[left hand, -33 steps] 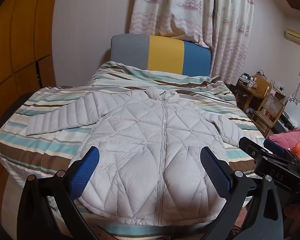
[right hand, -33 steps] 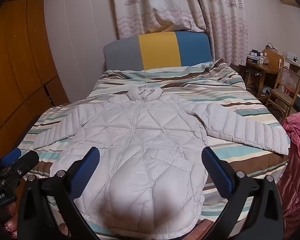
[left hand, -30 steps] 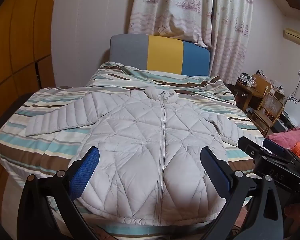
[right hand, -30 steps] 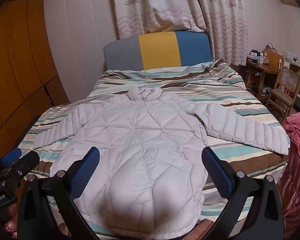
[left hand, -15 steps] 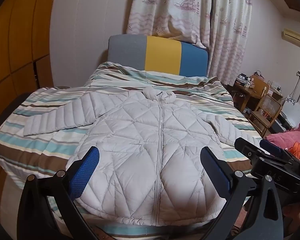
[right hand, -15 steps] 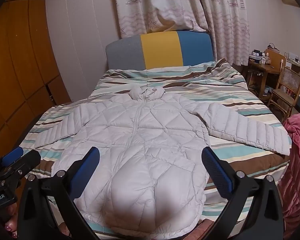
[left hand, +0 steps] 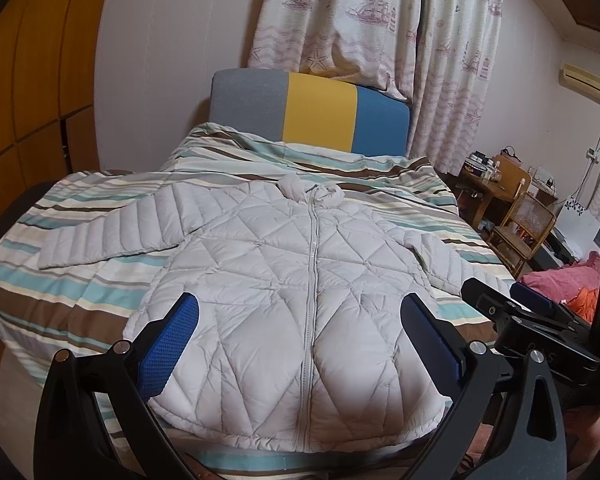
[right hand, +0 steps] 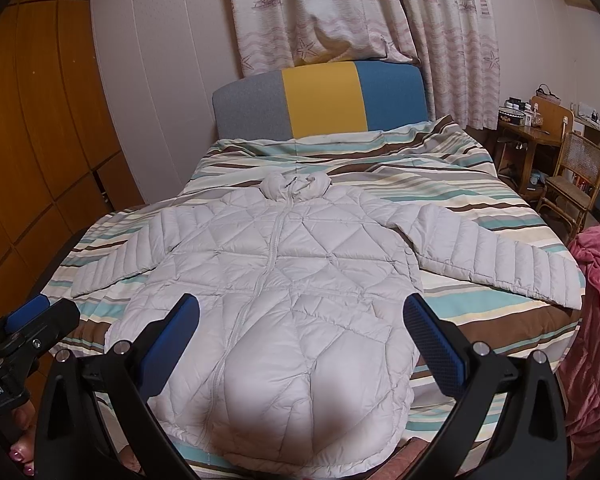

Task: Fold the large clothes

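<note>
A white quilted puffer jacket (left hand: 300, 292) (right hand: 276, 292) lies flat and zipped on the striped bed (left hand: 80, 280) (right hand: 480, 312), front up, both sleeves spread out to the sides, hem at the near edge. My left gripper (left hand: 300, 336) hovers open above the jacket's lower half, nothing between its blue pads. My right gripper (right hand: 300, 336) is likewise open over the hem, empty. Each gripper shows at the edge of the other's view: the right one (left hand: 540, 332) at the right, the left one (right hand: 16, 344) at the lower left.
A grey, yellow and blue headboard (left hand: 312, 116) stands at the far end under patterned curtains (left hand: 372, 24). Wooden wardrobe doors (right hand: 32, 140) line the left. A wooden desk and chair (right hand: 572, 172) stand at the right. A pink blanket (right hand: 596, 320) lies beside the bed's right edge.
Both views have shifted slightly, with the jacket drifting a little in frame. The grippers stay open and the jacket has not moved on the bed.
</note>
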A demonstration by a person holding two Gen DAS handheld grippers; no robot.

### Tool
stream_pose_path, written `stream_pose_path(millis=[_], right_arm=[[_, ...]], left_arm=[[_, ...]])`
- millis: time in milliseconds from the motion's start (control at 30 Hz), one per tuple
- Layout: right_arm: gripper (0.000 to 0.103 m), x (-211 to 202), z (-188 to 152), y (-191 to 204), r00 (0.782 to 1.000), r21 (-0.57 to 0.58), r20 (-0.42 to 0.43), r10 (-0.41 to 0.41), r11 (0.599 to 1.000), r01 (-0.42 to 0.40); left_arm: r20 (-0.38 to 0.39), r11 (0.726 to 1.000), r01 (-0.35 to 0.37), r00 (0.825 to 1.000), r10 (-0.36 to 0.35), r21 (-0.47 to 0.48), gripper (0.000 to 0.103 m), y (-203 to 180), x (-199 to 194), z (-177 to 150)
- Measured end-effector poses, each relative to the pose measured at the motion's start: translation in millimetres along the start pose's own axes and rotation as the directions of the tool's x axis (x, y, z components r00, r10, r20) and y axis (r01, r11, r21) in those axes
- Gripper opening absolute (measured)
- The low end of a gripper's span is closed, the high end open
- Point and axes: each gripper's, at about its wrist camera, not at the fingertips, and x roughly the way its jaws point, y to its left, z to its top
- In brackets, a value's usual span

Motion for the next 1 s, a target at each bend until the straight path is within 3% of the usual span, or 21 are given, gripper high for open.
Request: stream_pose_path(millis=[1000], right_arm=[[0.101, 5.8, -0.1, -7.3, 1.000, 0.021, -0.026, 0.010, 1.000, -0.010]], left_arm=[[-0.032, 1.000, 0.012, 0.999, -0.012, -0.015, 0.100, 3.2, 7.7, -3.0]])
